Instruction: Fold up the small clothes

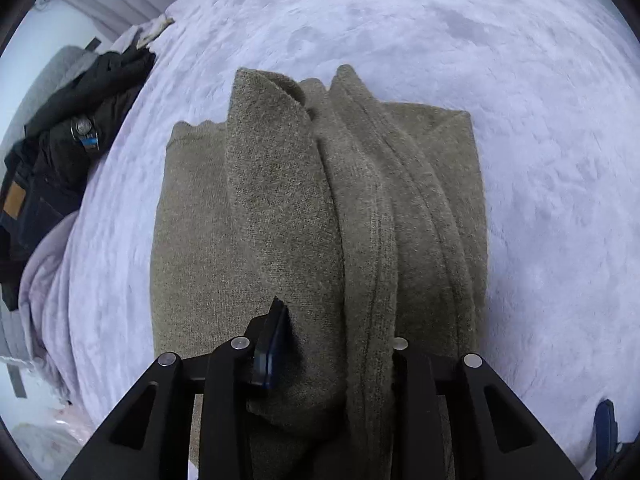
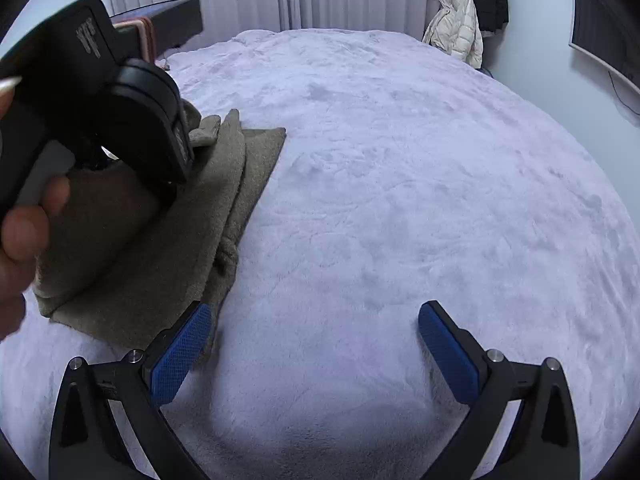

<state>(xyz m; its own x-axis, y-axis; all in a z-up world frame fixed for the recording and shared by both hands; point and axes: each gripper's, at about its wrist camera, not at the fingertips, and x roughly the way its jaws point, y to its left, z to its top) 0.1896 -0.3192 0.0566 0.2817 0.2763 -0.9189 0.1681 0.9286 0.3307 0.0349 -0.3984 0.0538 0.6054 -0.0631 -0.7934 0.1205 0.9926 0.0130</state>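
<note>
On a bed [image 2: 400, 168] spread with a pale plush blanket, the left gripper [image 1: 332, 360] has its fingers clamped on a bunched ridge of an olive knit garment [image 1: 280, 208], lifted over the flat layers beneath. The right gripper [image 2: 314, 344] hovers just beside the garment's near edge, fingers apart and empty. A fold appears under way; next, the raised cloth likely needs carrying across and laying flat.
</note>
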